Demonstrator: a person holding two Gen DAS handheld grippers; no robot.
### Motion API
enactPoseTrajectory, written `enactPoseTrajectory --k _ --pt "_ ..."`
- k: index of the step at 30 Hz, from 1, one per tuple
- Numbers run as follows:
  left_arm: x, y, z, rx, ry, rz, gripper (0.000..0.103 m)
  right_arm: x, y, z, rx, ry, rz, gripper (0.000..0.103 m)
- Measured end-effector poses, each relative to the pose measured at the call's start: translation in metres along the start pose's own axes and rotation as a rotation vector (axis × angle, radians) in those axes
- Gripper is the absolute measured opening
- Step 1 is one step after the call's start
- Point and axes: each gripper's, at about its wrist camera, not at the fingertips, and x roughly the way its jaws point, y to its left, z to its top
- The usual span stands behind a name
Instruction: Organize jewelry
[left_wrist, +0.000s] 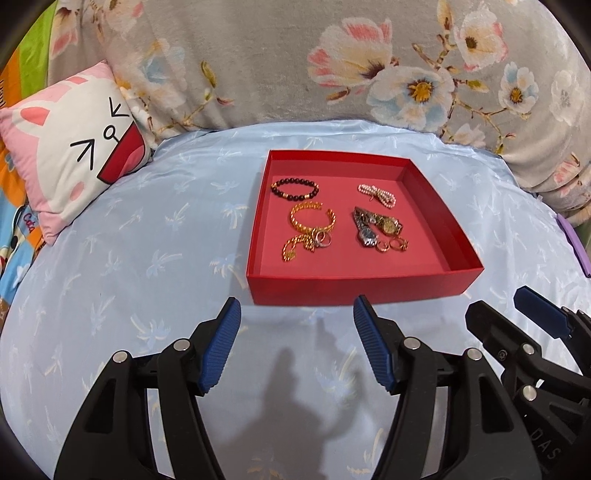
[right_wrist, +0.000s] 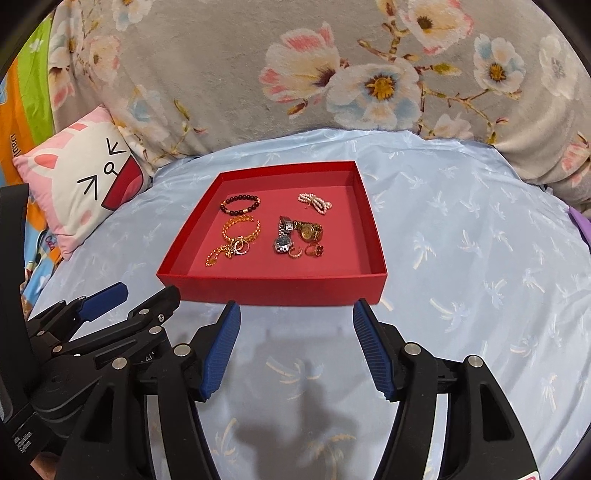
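On the pale blue bedsheet (left_wrist: 147, 240) I see a red tray (left_wrist: 364, 291) holding a gold bangle (left_wrist: 312, 218), a dark bead bracelet (left_wrist: 294, 187) and watches (left_wrist: 375, 227). My left gripper (left_wrist: 296, 315) and right gripper (right_wrist: 296, 315) hover nearby, both released, empty.

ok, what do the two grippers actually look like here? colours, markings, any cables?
Both match: the left gripper and right gripper have matte black plastic linkage arms with round silver pivot pins, and ribbed blue pads on the fingers. The right gripper's body shows partial pale lettering in the left wrist view; the left's carries a small white-text label. No cables or sleeves visible.
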Motion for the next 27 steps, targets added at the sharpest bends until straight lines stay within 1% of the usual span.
enactPoseTrajectory --k 2,4,7,9,11,12,13,14,18,23,27 --pt "0.003 0.000 -0.006 -0.004 -0.007 0.014 0.066 0.002 -0.001 -0.007 0.004 -0.010 -0.013 0.066" --pt "0.006 -0.001 -0.011 0.001 -0.013 0.034 0.067 0.006 -0.001 -0.013 0.001 -0.011 -0.032 0.066" --pt "0.011 0.000 -0.019 -0.003 -0.009 0.037 0.067 0.009 -0.001 -0.020 0.000 -0.018 -0.055 0.067" --pt "0.011 0.001 -0.022 -0.010 -0.021 0.044 0.068 0.010 -0.001 -0.024 -0.004 -0.040 -0.074 0.071" --pt "0.011 0.002 -0.025 -0.023 -0.043 0.061 0.077 0.010 -0.002 -0.028 -0.003 -0.072 -0.090 0.074" --pt "0.012 0.004 -0.027 -0.032 -0.057 0.070 0.079 0.010 -0.004 -0.030 0.001 -0.086 -0.097 0.078" --pt "0.013 0.005 -0.028 -0.036 -0.063 0.074 0.081 0.011 -0.005 -0.030 0.004 -0.094 -0.099 0.080" --pt "0.014 0.005 -0.029 -0.034 -0.068 0.073 0.082 0.014 -0.007 -0.032 0.009 -0.102 -0.100 0.081" --pt "0.018 0.001 -0.033 -0.007 -0.086 0.092 0.082 0.019 -0.010 -0.036 0.007 -0.108 -0.113 0.082" --pt "0.018 0.001 -0.032 -0.015 -0.089 0.086 0.082 0.019 -0.010 -0.034 0.001 -0.107 -0.123 0.082" --pt "0.018 -0.001 -0.034 -0.011 -0.115 0.093 0.082 0.020 -0.011 -0.036 0.004 -0.122 -0.121 0.082"
